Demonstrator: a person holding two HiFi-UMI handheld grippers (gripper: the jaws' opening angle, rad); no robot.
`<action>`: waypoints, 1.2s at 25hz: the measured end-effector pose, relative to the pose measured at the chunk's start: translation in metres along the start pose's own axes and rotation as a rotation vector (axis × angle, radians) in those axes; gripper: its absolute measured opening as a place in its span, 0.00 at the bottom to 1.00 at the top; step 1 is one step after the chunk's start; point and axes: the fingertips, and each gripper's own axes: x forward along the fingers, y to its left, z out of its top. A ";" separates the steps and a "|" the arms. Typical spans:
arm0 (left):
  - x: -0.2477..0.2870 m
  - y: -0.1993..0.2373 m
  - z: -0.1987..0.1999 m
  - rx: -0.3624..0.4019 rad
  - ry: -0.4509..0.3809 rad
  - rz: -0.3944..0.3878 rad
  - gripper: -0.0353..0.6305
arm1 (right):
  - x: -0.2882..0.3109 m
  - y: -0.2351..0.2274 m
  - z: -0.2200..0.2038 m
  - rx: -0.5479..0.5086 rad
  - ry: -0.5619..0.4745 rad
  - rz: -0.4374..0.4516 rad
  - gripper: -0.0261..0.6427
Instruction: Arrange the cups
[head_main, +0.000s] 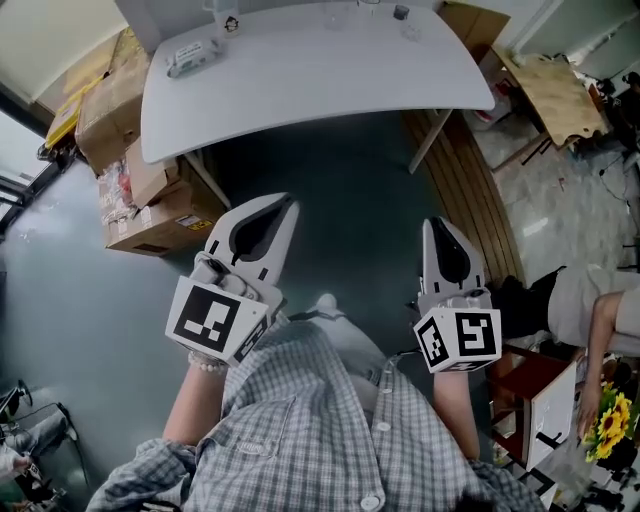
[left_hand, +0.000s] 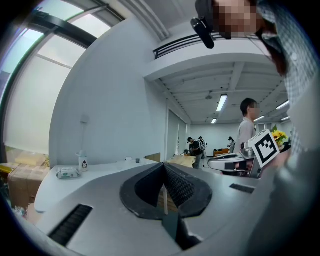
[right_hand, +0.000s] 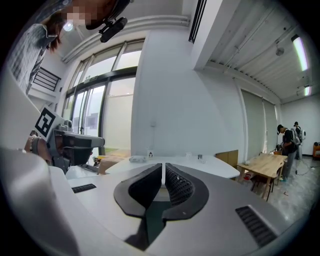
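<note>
A small dark cup (head_main: 400, 12) stands at the far edge of the white table (head_main: 320, 80), with what looks like a clear cup (head_main: 410, 31) beside it; both are tiny and far away. The left gripper view shows them as small specks, the cups (left_hand: 133, 160). My left gripper (head_main: 285, 206) is shut and holds nothing, hovering over the dark floor well short of the table. Also shut and bare, my right gripper (head_main: 437, 226) is held close to my body. In the gripper views the left gripper (left_hand: 164, 168) and right gripper (right_hand: 163, 167) both have their jaws pressed together.
A pack of wipes (head_main: 195, 55) and a small bottle (head_main: 229, 20) sit on the table's left part. Cardboard boxes (head_main: 140, 170) are stacked left of the table. A wooden table (head_main: 550, 90) and a seated person (head_main: 600, 310) are to the right. People stand in the background.
</note>
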 end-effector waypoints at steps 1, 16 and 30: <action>0.007 -0.001 0.001 0.000 -0.001 -0.001 0.07 | 0.004 -0.006 0.001 -0.002 -0.002 0.001 0.09; 0.071 0.011 -0.006 -0.023 0.009 0.007 0.07 | 0.046 -0.051 -0.016 0.009 0.037 0.012 0.09; 0.188 0.092 0.004 -0.059 0.025 -0.063 0.07 | 0.157 -0.097 0.003 0.000 0.074 -0.047 0.09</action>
